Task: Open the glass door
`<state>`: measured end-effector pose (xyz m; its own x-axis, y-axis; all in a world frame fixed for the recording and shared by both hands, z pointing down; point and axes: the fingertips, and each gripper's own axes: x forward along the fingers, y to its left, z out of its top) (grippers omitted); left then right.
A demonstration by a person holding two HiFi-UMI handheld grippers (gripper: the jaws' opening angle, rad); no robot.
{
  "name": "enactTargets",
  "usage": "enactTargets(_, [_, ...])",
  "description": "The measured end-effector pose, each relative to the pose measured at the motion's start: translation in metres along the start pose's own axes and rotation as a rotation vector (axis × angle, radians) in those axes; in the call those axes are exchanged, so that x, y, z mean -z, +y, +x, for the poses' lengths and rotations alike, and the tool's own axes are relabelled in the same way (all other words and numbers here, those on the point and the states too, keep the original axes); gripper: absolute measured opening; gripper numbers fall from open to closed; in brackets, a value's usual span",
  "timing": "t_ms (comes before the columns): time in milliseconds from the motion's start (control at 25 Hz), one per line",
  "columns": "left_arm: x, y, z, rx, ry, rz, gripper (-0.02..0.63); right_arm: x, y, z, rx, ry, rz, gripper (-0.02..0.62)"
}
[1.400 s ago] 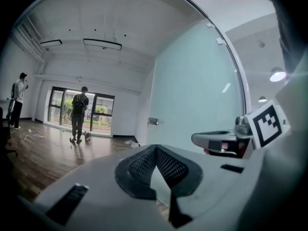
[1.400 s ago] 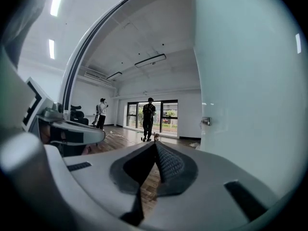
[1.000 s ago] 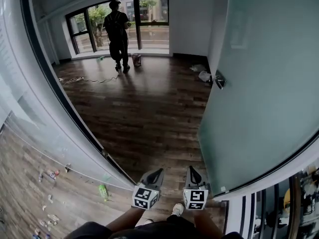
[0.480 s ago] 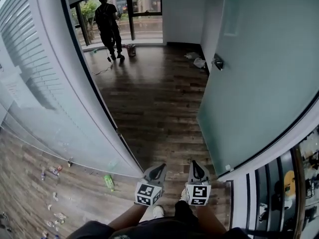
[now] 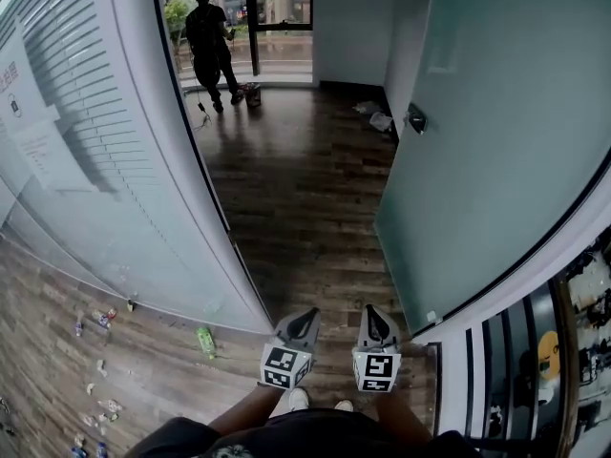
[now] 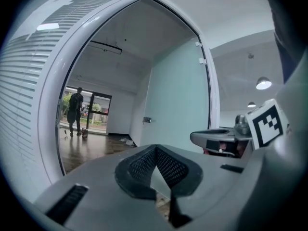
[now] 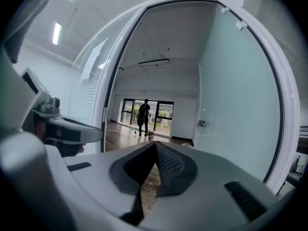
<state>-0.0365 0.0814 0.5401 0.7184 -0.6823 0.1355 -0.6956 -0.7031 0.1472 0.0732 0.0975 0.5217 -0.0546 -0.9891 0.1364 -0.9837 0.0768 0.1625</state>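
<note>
The frosted glass door [image 5: 496,151] stands swung open into the room on the right, with its metal handle [image 5: 416,117] far ahead on its edge. My left gripper [image 5: 304,319] and right gripper [image 5: 371,316] are held side by side low in the doorway, both shut and empty, well short of the handle. In the left gripper view the left gripper [image 6: 156,148] points through the opening, with the door [image 6: 178,100] and the handle [image 6: 147,120] ahead to the right. The right gripper [image 7: 155,144] faces the same way, the door [image 7: 236,105] and handle [image 7: 202,123] on its right.
A glass wall with blinds [image 5: 95,160] runs along the left, ending at the dark door frame [image 5: 215,198]. A person [image 5: 212,41] stands by the far windows next to a bucket [image 5: 252,93]. Bags [image 5: 380,120] lie by the right wall. A green bottle [image 5: 205,340] lies behind the glass.
Both grippers and the view have moved forward into the doorway. The blind-covered glass wall now fills more of the left side. The jaws have stayed shut.
</note>
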Motion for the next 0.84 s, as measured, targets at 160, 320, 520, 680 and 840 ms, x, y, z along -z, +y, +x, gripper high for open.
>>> enactTargets(160, [-0.007, -0.01, 0.0, -0.009, -0.009, 0.011, 0.006, -0.005, -0.01, -0.01, 0.001, -0.016, 0.005, 0.018])
enactTargets(320, [-0.012, -0.02, 0.004, -0.019, -0.02, 0.019, 0.006, -0.009, -0.021, -0.018, -0.006, -0.031, 0.014, 0.018])
enactTargets(520, [-0.014, -0.028, 0.002, -0.02, -0.015, 0.034, 0.006, -0.015, -0.024, -0.025, -0.007, -0.059, 0.016, 0.018])
enactTargets(680, [-0.013, -0.033, 0.002, -0.021, -0.01, 0.034, 0.006, -0.011, -0.024, -0.029, -0.012, -0.062, 0.01, 0.018])
enactTargets(840, [-0.019, -0.032, 0.001, -0.031, -0.021, 0.046, 0.006, -0.023, -0.022, -0.029, -0.024, -0.083, 0.008, 0.018])
